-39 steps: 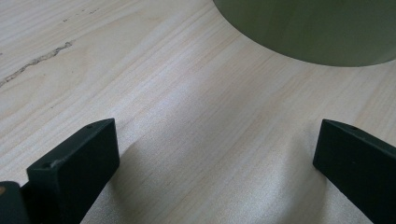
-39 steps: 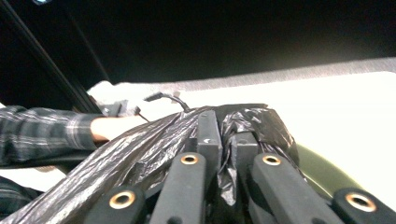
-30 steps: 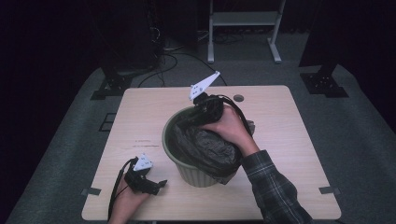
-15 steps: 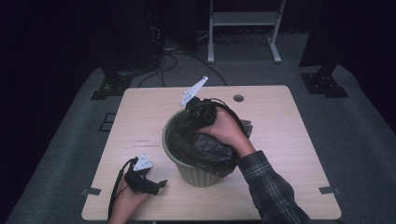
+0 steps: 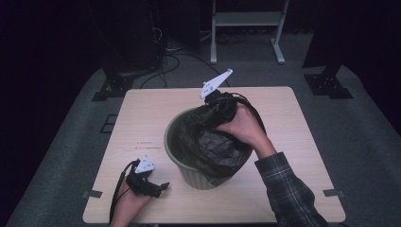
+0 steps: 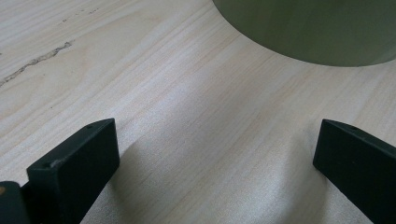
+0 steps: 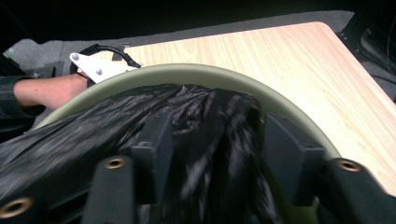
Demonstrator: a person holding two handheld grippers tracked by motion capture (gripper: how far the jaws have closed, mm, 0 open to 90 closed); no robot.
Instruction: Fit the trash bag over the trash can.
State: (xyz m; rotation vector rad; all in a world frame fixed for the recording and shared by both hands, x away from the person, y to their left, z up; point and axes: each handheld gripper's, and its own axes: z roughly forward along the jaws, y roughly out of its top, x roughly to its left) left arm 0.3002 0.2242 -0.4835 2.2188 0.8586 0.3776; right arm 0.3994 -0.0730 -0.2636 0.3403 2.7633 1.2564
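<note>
Resting at the lower left of the high view, the left gripper [image 5: 163, 186] lies on the table [image 5: 142, 123] with jaws wide and empty, the green bin [image 5: 189, 172] just to its right. Centre frame, the black bag [image 5: 215, 149] drapes over the bin's near right rim. At the bin's far rim the right gripper [image 7: 215, 140] has just been opening, bag film between its parted jaws and directly below them.

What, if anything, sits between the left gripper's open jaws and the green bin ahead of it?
Nothing visible. In the left gripper view only bare table lies between the left gripper, whose jaws stand wide apart, and the green bin. The right gripper is at the bin's far rim, over the black bag.
</note>
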